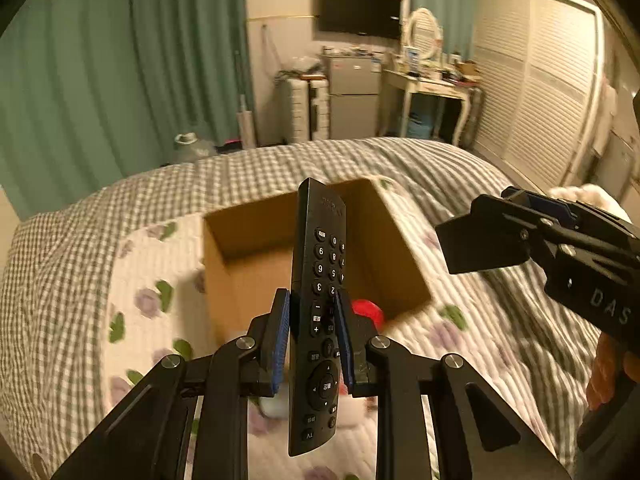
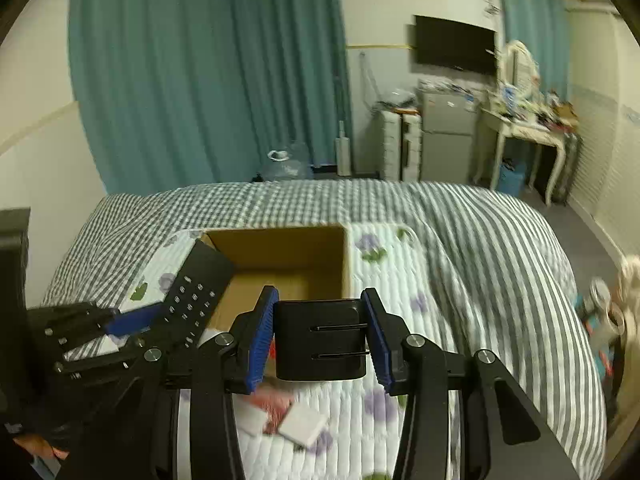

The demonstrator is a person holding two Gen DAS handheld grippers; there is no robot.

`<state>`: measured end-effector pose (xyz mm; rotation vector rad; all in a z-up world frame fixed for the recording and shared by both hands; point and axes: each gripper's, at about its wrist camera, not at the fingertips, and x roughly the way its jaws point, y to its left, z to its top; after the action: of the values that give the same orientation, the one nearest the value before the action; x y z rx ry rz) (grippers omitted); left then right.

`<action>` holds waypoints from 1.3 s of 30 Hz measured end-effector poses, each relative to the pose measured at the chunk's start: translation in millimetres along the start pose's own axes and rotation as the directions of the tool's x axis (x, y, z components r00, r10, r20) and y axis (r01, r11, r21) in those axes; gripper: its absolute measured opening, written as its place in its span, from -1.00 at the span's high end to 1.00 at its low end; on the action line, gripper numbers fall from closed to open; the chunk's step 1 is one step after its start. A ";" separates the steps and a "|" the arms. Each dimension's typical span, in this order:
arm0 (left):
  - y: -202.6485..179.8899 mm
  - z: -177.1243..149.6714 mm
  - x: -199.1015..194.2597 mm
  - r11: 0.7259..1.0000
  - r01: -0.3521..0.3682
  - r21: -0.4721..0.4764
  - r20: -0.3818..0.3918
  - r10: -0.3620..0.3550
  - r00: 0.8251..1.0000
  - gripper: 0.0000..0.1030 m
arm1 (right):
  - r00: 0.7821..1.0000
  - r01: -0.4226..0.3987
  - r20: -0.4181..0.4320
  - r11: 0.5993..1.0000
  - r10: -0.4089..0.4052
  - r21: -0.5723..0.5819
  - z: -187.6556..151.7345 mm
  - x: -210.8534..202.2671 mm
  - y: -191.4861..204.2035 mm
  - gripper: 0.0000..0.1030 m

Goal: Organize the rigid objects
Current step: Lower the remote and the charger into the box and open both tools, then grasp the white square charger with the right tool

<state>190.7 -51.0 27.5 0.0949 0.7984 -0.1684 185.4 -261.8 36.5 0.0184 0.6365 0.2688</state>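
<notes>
Red object in the cardboard box: mostly hidden behind the remote and a pad, can't ID. Items on the quilt under the right gripper are blurred, partly covered. Clutter at right edge is blurred and cut off. Remote's button labels too small to read.

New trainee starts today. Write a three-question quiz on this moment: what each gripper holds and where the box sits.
1. True or false: the left gripper has its jaws shut on the black remote control.
2. What does the right gripper hold?
A. a red ball
B. a black square block
C. a white card
3. Fill in: the open cardboard box sits on the ____.

Key:
1. True.
2. B, the black square block with two slots in its face.
3. Bed, on its floral quilt.
</notes>
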 end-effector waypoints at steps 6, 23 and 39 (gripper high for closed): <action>33.0 11.7 49.1 0.999 -0.021 -0.043 -0.033 0.019 0.999 0.58 | 0.998 -0.056 -0.031 0.997 0.055 -0.051 26.1 67.0 11.8 0.18; 40.1 7.9 114.8 0.998 -0.030 -0.059 -0.063 0.027 0.998 0.54 | 0.994 -0.069 -0.095 0.990 0.058 -0.120 13.1 189.3 8.9 0.14; 23.8 -20.4 -42.9 0.989 -0.127 -0.074 0.056 0.131 0.990 -0.67 | 0.999 0.005 -0.031 0.978 -0.012 -0.207 32.7 8.5 19.3 -0.68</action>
<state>151.4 -19.7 44.7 0.0741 0.7347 -0.0208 206.5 -238.9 59.7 -0.1885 0.6376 0.3264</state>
